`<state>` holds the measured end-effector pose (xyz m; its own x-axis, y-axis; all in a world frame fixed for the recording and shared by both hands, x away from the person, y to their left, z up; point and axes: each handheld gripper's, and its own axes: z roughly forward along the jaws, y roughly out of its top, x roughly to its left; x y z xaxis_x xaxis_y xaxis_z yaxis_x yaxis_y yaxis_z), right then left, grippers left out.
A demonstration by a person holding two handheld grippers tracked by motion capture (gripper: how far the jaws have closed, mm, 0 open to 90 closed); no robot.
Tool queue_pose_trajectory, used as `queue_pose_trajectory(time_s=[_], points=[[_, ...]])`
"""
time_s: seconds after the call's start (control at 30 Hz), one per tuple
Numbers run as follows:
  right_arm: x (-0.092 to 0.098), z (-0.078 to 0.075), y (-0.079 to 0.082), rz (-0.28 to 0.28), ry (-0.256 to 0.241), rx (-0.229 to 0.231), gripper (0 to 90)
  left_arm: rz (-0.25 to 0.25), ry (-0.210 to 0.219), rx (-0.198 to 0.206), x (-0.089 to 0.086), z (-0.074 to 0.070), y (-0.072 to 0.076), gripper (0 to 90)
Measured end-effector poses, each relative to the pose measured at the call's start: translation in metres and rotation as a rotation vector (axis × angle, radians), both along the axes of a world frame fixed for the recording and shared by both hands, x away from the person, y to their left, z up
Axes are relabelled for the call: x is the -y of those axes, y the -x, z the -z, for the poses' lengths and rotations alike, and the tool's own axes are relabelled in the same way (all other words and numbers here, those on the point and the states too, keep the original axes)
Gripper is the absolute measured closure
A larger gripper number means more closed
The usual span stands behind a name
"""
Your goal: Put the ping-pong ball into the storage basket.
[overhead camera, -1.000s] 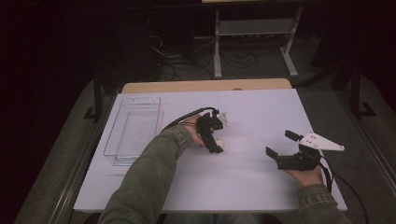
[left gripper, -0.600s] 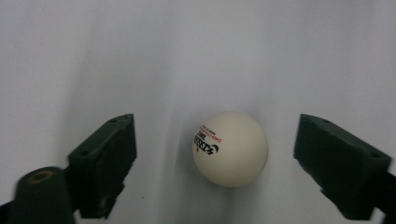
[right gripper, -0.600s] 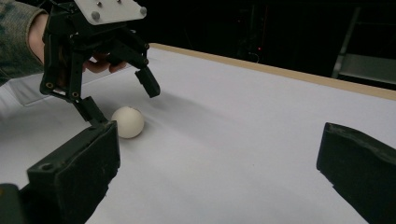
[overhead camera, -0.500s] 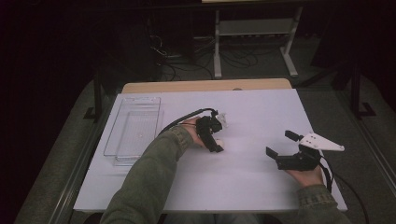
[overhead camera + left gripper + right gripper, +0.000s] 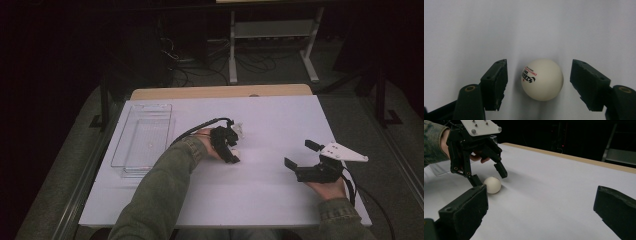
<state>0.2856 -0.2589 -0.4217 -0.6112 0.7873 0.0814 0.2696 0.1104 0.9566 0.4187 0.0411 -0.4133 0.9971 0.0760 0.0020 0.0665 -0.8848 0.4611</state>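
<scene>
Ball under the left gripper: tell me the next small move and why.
Probably shut the left gripper on the ball. The left gripper view shows the ball resting on the white table between the two open jaws, with a gap on each side, so nothing grips it yet. The right gripper view shows the jaw tips down at the ball's level, so a further reach hardly seems needed.

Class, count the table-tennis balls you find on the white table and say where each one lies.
1. The white ball lies on the table near its middle, between the open jaws of the left gripper, untouched. The clear tray looks empty.
</scene>
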Motion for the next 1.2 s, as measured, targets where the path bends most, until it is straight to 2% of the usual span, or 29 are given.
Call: queue_pose_trajectory(time_s=[0.23, 0.43, 0.77, 1.2], points=[[0.0, 0.0, 0.0, -0.001, -0.001, 0.001, 0.0, 0.005, -0.016, -0.005, 0.0, 0.003, 0.001, 37.5], [0.0, 0.0, 0.0, -0.001, 0.003, 0.001, 0.0, 0.016, -0.02, -0.003, 0.001, 0.003, 0.002, 49.7], [-0.001, 0.0, 0.0, -0.004, 0.01, 0.001, 0.0, 0.028, -0.012, 0.006, 0.003, 0.0, 0.005, 50.4], [-0.002, 0.0, 0.0, -0.003, 0.011, 0.003, 0.0, 0.024, 0.018, 0.022, -0.002, -0.017, 0.01, 50.4]])
